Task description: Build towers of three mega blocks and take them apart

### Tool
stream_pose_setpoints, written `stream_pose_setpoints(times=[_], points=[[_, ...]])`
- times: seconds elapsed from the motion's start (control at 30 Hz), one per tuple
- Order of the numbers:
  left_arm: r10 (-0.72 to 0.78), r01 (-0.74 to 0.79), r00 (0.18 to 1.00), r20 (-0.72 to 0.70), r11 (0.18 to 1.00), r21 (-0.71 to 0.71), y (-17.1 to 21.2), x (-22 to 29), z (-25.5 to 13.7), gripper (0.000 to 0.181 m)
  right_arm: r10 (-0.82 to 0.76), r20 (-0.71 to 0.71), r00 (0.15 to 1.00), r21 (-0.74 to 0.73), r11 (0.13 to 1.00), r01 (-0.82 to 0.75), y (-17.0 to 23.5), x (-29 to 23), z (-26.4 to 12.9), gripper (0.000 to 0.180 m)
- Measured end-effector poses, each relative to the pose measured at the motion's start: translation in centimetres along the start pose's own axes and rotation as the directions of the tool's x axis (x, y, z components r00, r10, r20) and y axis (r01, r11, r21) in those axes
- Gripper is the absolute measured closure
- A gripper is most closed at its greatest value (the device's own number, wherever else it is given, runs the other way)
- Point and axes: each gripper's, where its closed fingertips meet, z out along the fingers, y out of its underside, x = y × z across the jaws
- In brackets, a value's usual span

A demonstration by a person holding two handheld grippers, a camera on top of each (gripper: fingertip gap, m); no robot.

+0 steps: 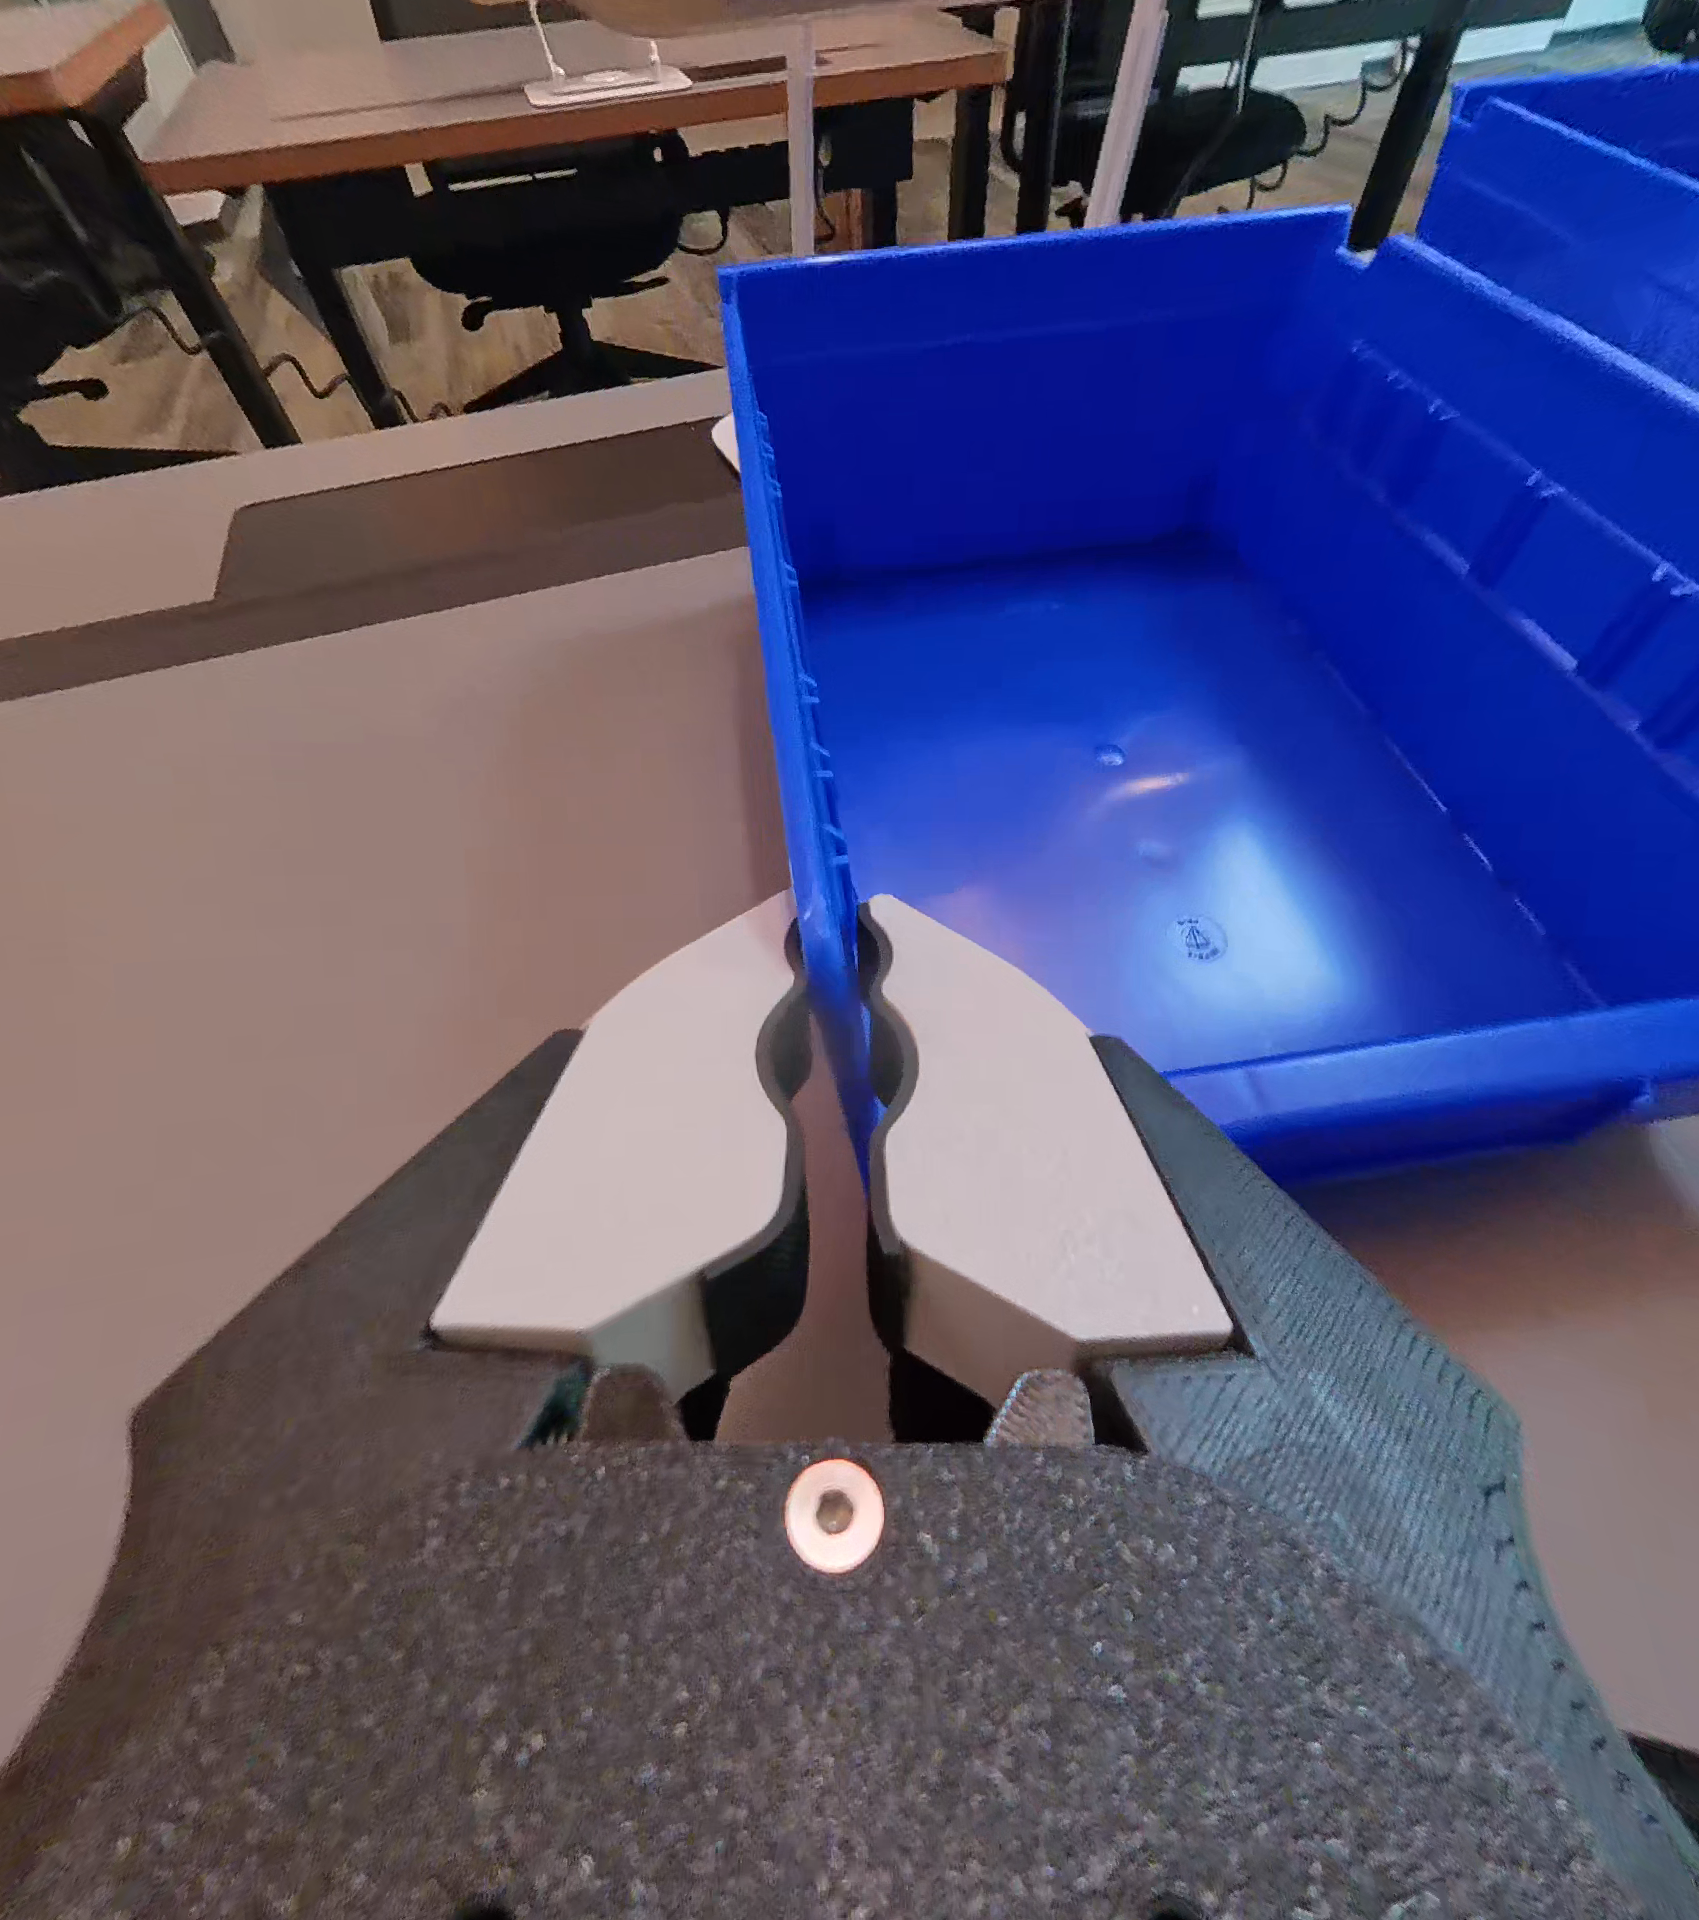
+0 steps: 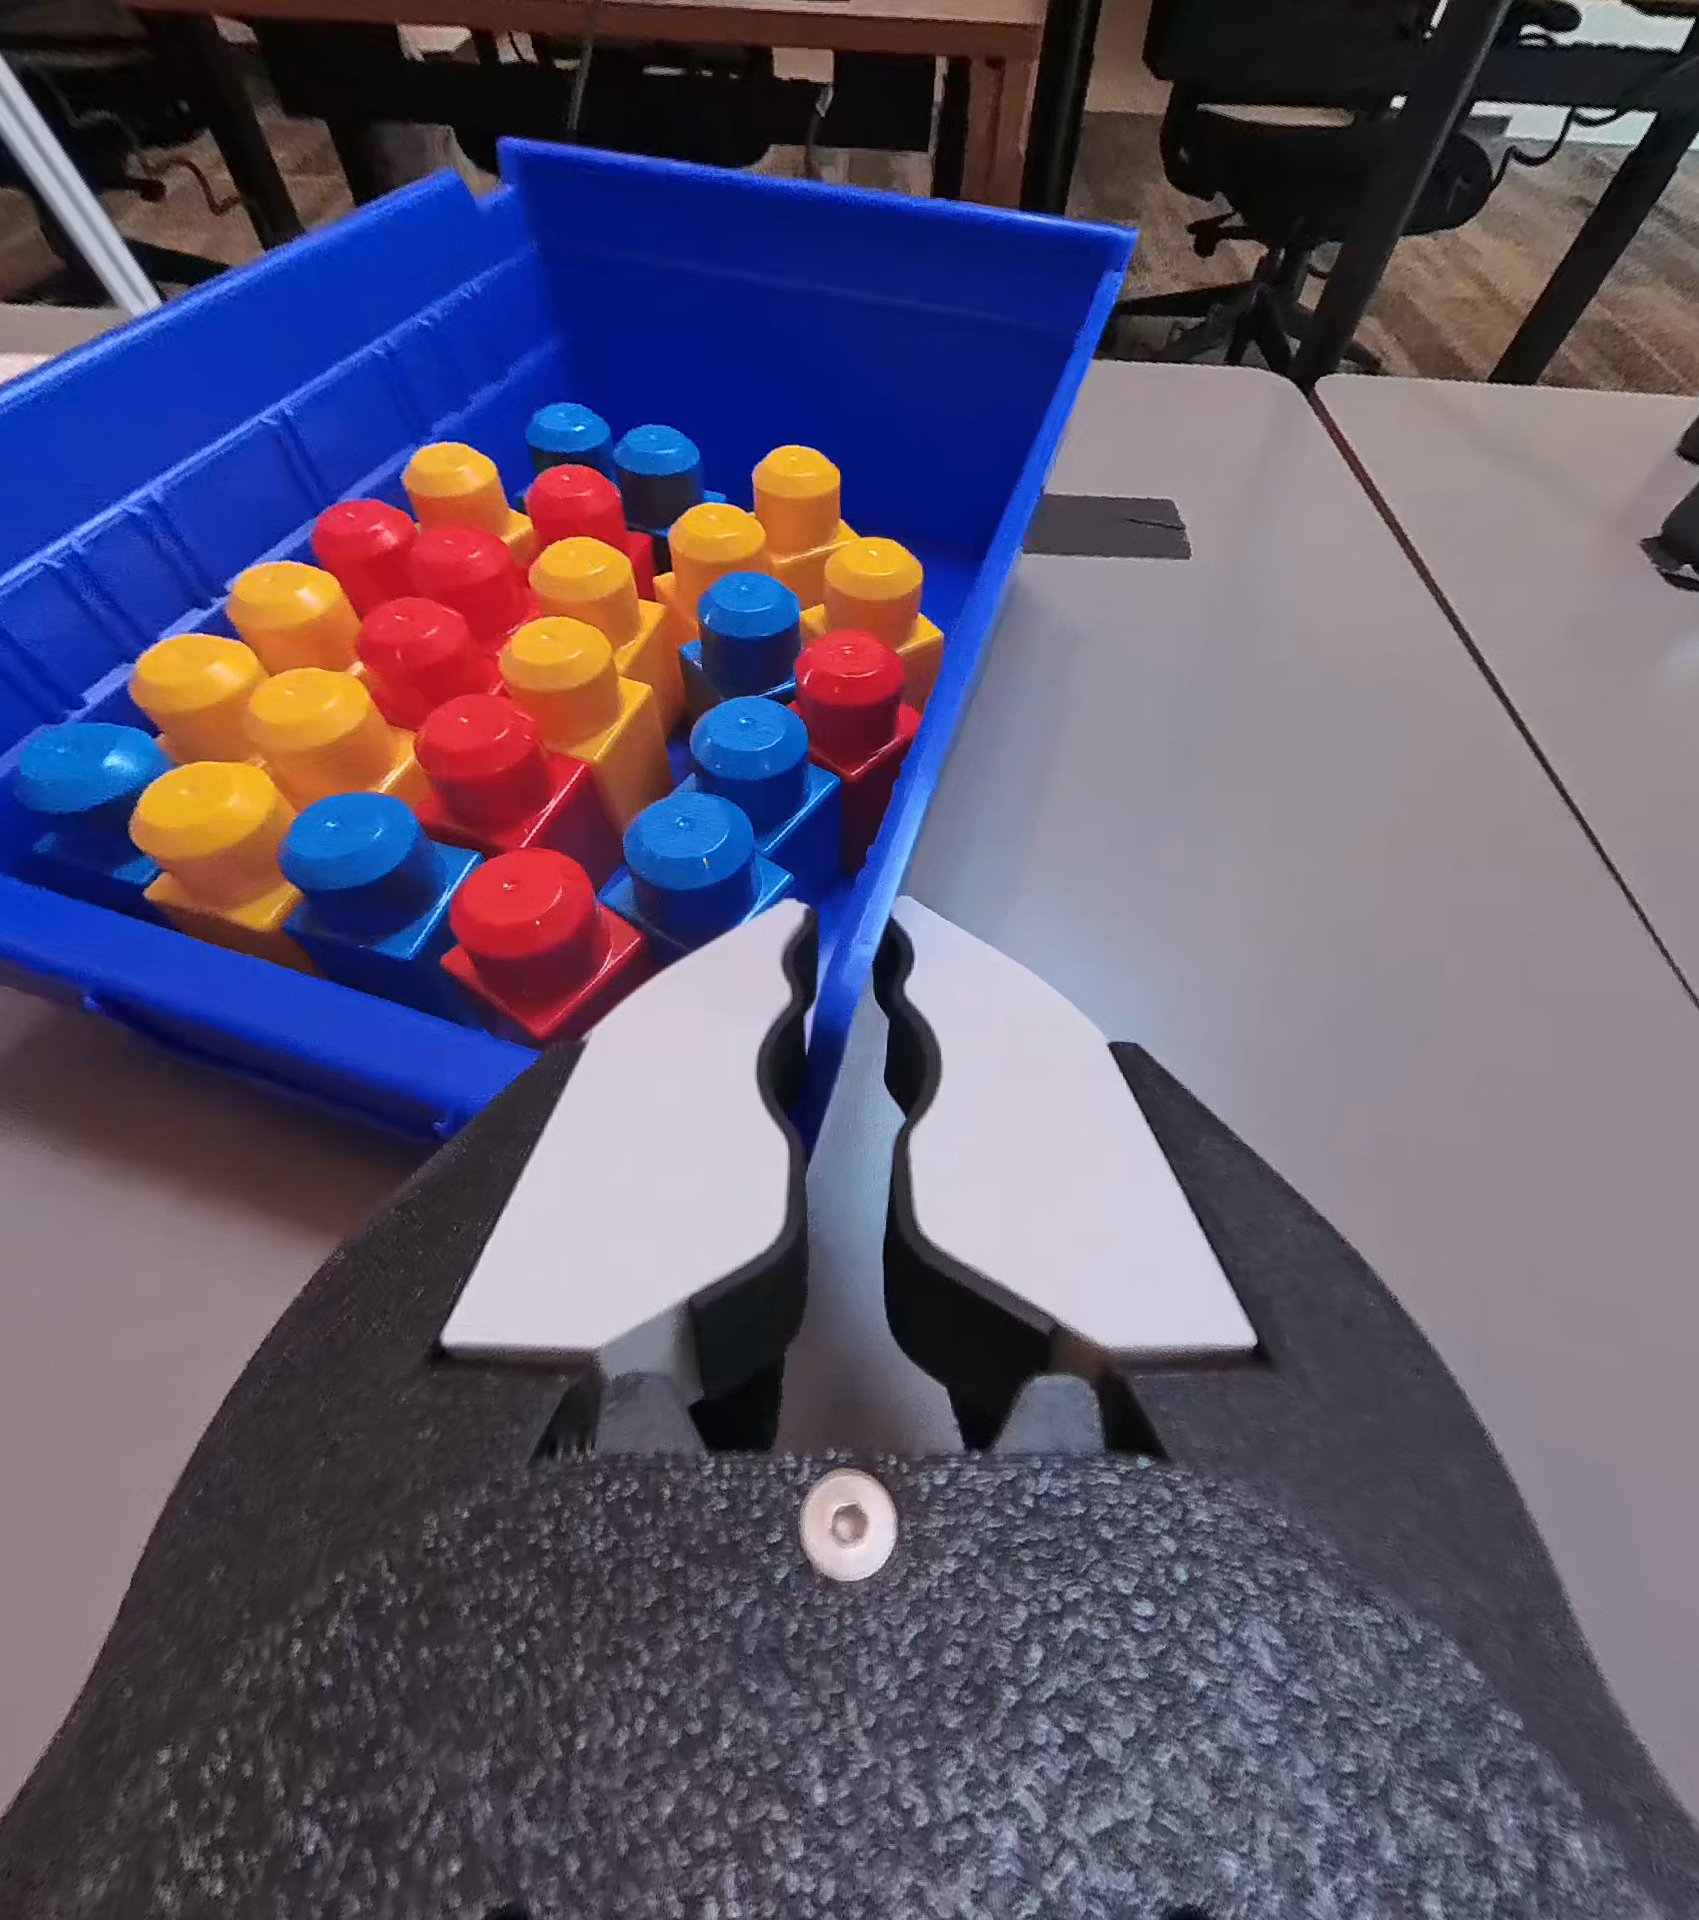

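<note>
Two blue bins on grey tabletop (image 2: 1344, 831): empty bin (image 1: 980, 416), full bin (image 2: 824, 312). Blocks, all single, upright in full bin: about eleven yellow (image 2: 575, 665), eight red (image 2: 523, 925), eight blue (image 2: 357, 862).

Left hand-held gripper (image 1: 829, 925): clenched on empty bin's left wall.

Right hand-held gripper (image 2: 850, 935): straddles full bin's right wall, narrow gap; grip cannot tell.

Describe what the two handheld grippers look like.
Both match: the left gripper and right gripper have a rough, speckled black body with one silver hex screw, and two pale grey fingers with wavy, black-lined inner edges. No cables or sleeves show.
</note>
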Motion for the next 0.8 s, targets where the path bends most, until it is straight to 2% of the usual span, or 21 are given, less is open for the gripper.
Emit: stream_pose_setpoints(times=[0.13,0.2,0.23,0.3,0.37,0.4,0.5,0.6,0.7,0.8], points=[[0.070,-0.083,0.994,0.082,0.983,0.167,-3.1,-0.6,-4.1,0.159,-0.023,0.017,1.000,-0.029,0.999,0.023,1.4,-0.9,-3.1,0.173],[0.124,-0.127,0.992,0.030,0.958,0.257,-5.7,1.8,-6.8,0.163,-0.025,0.037,0.999,-0.031,0.999,0.026,2.4,-2.0,-5.2,0.174],[0.161,-0.138,0.985,-0.061,0.949,0.284,-6.9,4.5,-7.9,0.171,-0.030,0.045,0.999,-0.030,0.999,0.031,2.8,-2.7,-6.3,0.173],[0.229,-0.137,0.919,-0.321,0.949,0.283,-7.9,11.6,-9.5,0.176,-0.048,0.049,0.998,-0.032,0.998,0.049,3.6,-4.1,-8.2,0.173],[0.217,-0.152,0.799,-0.561,0.975,0.161,-6.4,18.8,-9.5,0.169,-0.043,0.060,0.997,-0.020,0.999,0.044,4.0,-5.3,-9.3,0.173],[0.207,-0.190,0.748,-0.631,0.977,0.095,-5.0,21.7,-8.8,0.162,-0.041,0.062,0.997,-0.014,0.999,0.042,4.1,-5.7,-9.6,0.173],[0.246,-0.294,0.740,-0.626,0.955,0.027,-2.6,25.9,-4.8,0.154,-0.031,0.073,0.997,0.006,1.000,0.031,4.0,-6.3,-9.7,0.173],[0.266,-0.343,0.768,-0.583,0.939,-0.022,-1.3,27.1,-1.4,0.149,-0.047,0.094,0.994,0.027,0.999,0.045,3.9,-6.4,-9.6,0.170],[0.343,-0.417,0.772,-0.535,0.909,-0.020,-0.9,27.6,0.4,0.147,-0.066,0.114,0.991,0.073,0.996,0.058,3.3,-6.4,-9.5,0.154],[0.444,-0.516,0.763,-0.470,0.856,-0.030,-0.9,27.8,1.6,0.154,-0.065,0.133,0.989,0.072,0.996,0.056,3.1,-6.7,-9.2,0.159]])
